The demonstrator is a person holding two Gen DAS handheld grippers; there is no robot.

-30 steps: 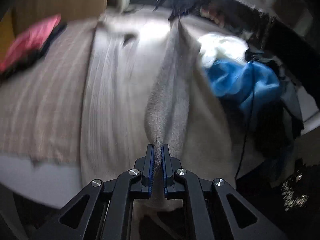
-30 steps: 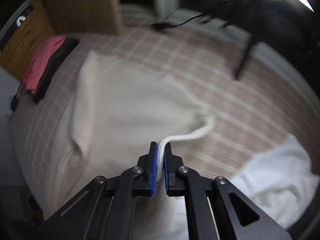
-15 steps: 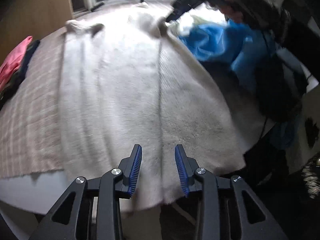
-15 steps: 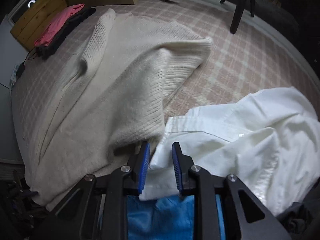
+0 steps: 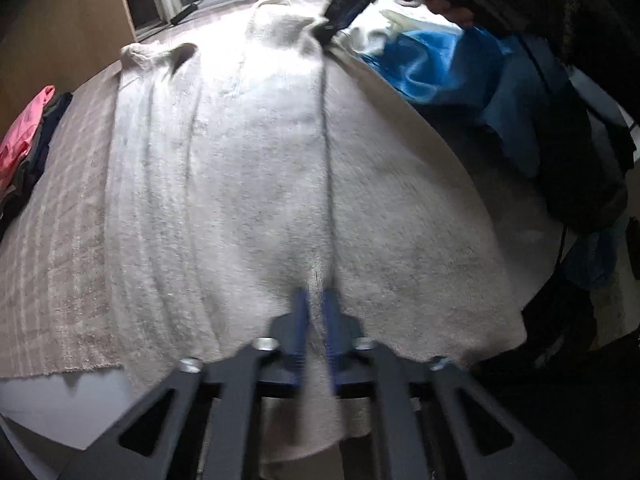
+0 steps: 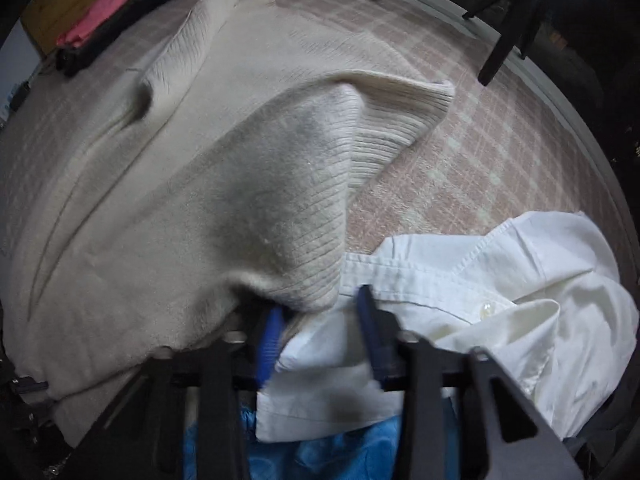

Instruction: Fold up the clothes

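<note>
While the cream sweater (image 5: pixel 256 184) lies spread flat across the checked bed (image 6: pixel 500 152), the left tool (image 5: pixel 316 312) sits at its near hem, fingers narrowly parted around a ridge of knit, grip uncertain. Right tool (image 6: pixel 318 320) gapes wide beside the folded-over ribbed edge, above the white shirt (image 6: pixel 480 292) and blue cloth (image 6: pixel 340 456).

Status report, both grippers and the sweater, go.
Left gripper nearly shut over sweater crease. Right gripper open at its hem. White shirt crowding right side.
</note>
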